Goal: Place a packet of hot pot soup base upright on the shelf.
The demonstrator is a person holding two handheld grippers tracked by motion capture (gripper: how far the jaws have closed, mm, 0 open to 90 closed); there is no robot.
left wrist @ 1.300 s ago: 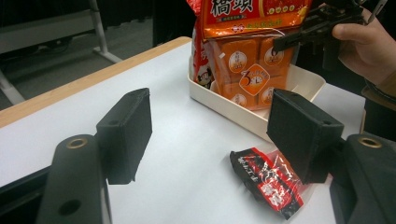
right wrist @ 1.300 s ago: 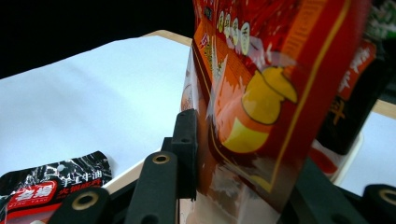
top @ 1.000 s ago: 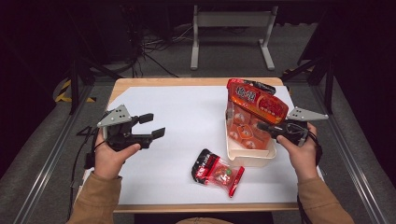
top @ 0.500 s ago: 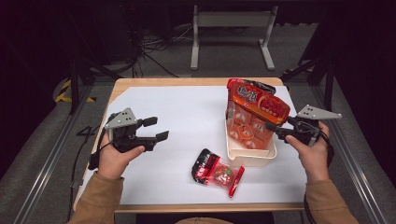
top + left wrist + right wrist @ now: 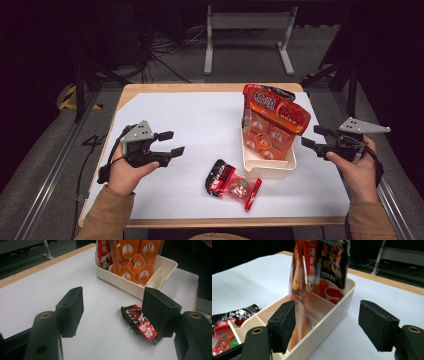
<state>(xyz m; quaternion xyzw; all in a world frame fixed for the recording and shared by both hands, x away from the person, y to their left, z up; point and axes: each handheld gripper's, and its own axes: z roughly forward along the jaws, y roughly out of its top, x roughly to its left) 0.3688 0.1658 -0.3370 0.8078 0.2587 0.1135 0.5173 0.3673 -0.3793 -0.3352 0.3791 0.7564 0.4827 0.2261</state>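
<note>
A cream divided tray [image 5: 270,171] stands right of the table's middle, with tall orange-red snack packets [image 5: 276,111] upright in it. A small red and black packet [image 5: 231,183] lies flat in front of the tray. My right gripper [image 5: 312,136] hovers just right of the tray, apart from it. Its jaws have just been opening and hold nothing. In the right gripper view the tray's wall [image 5: 332,312] and the packets [image 5: 322,267] stand close ahead of those jaws. My left gripper [image 5: 175,142] is open over the table's left side. In the left gripper view it faces the small packet [image 5: 140,323].
A white sheet [image 5: 200,120] covers most of the wooden table [image 5: 210,88]. Dark floor, cables and a metal frame [image 5: 247,30] lie beyond the far edge. Rails run along both sides of the table.
The right gripper has let go of the orange-red packets, opened its jaws and drawn back to the right of the tray. The left gripper has stayed in place.
</note>
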